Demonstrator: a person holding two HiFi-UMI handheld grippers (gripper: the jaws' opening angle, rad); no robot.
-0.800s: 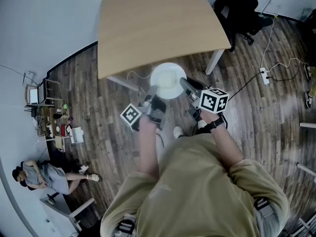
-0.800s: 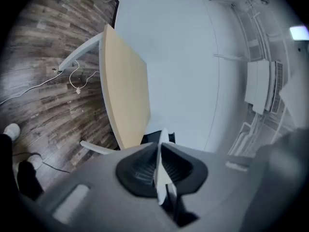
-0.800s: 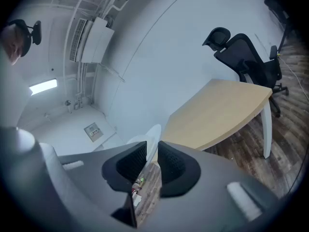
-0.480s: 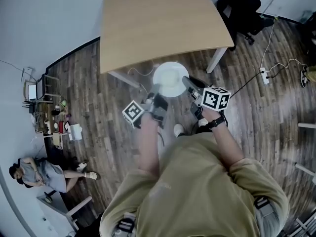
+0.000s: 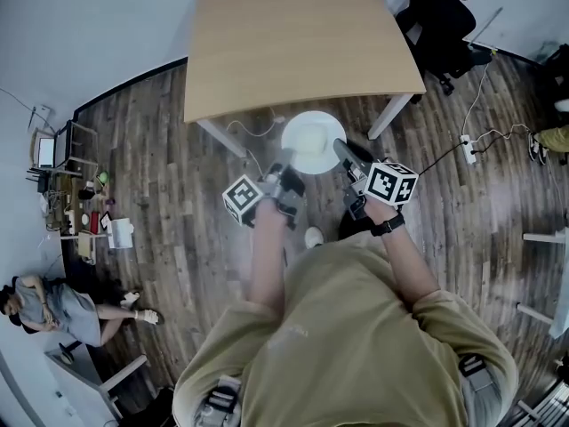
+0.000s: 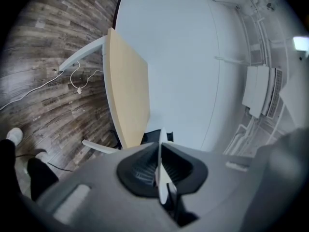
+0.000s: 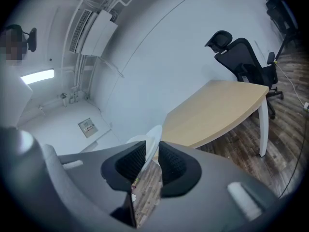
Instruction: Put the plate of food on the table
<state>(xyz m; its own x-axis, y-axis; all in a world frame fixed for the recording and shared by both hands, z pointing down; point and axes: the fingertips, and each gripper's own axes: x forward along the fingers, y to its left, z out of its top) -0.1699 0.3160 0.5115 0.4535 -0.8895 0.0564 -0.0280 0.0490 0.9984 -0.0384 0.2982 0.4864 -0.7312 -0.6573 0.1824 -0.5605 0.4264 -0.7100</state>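
White plate (image 5: 313,140), rim clamped by our left gripper (image 5: 281,174) and right gripper (image 5: 343,152), we should carry level onto the table (image 5: 302,43).

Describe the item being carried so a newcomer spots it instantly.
Start at the light wooden table. Just off its near edge, above the dark floor, is a round white plate. It alone is pinched between the left gripper and right gripper.

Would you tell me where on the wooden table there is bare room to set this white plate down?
The whole tabletop looks bare. The nearest free patch is along its near edge, just beyond the plate, between the white legs. The far right corner is the tightest spot, bordered by the black office chair.
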